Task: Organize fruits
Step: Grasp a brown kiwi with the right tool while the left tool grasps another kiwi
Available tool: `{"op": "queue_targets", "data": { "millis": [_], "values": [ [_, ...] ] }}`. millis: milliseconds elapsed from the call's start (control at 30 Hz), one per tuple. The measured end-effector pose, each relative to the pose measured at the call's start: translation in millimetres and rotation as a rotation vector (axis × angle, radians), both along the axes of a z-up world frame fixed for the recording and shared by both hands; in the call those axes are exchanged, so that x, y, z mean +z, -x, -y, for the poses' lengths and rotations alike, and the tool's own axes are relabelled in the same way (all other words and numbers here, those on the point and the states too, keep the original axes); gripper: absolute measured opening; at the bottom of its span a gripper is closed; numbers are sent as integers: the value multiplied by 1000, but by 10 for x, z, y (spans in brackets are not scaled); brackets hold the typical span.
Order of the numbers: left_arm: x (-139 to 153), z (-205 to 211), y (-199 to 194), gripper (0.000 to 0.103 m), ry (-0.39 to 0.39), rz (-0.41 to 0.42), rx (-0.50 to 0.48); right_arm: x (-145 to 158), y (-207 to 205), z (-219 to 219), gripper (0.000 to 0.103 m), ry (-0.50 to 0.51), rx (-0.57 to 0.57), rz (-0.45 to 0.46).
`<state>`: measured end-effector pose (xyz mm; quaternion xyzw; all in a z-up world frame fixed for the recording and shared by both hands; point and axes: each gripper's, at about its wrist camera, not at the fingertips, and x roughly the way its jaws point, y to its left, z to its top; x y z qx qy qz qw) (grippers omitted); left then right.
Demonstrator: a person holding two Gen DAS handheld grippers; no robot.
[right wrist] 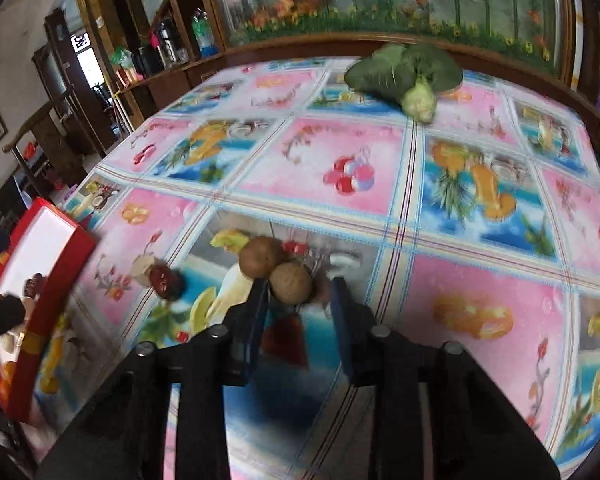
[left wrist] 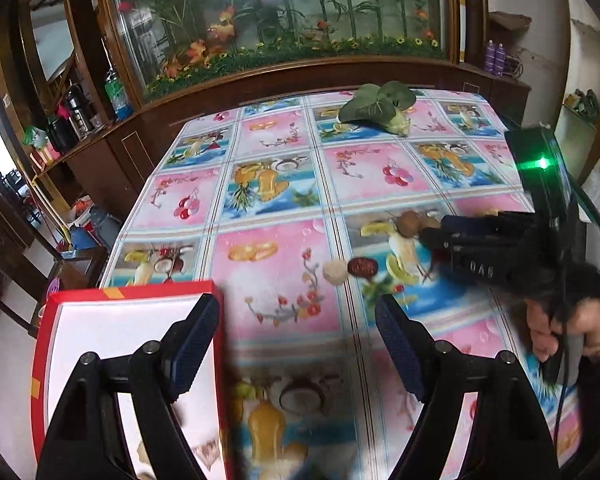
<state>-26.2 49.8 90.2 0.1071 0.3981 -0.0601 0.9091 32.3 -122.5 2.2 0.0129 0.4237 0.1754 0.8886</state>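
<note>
- While we held both tools over the patterned tablecloth (right wrist: 340,152), the right gripper (right wrist: 300,292) had its fingers parted around a brown round fruit (right wrist: 291,282), not yet clamped.
- A second brown fruit (right wrist: 260,257) sat touching the first one.
- Our left gripper (left wrist: 298,344) hung spread wide and empty, beside the red box (left wrist: 132,292).
- A dark red date (left wrist: 363,267) and a pale fruit (left wrist: 335,271) lay side by side.
- A leafy green (left wrist: 374,106) rested at the far edge.

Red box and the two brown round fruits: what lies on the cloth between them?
In the left wrist view, a pale round fruit and a dark red date lie between the red box and the brown fruits.
</note>
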Motion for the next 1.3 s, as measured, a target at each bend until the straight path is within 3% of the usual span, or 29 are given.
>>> {"op": "queue_targets", "data": {
  "millis": [233,367,533,667,900,1067,1300],
  "values": [
    [-65,97,-177,80,-8,-18,19,-12,-48,-91,24,61,24,13],
    [-80,228,-245,80,-24,-23,3,-3,-37,22,24,44,10,3],
    [-80,466,-343,80,-25,-2,-47,135,35,576,24,-72,-130,-51],
    [-149,711,-454,80,-37,2,-92,318,221,994,24,-175,-223,-30],
    [-395,995,-737,79,-35,-42,-93,362,328,1195,24,-246,-276,-37],
    [-543,1024,-854,70,-1,-84,-65,351,304,1200,24,-255,-280,-40],
    [-666,1051,-924,48,31,-123,-56,332,299,1195,24,-263,-280,-45]
  ]
}}
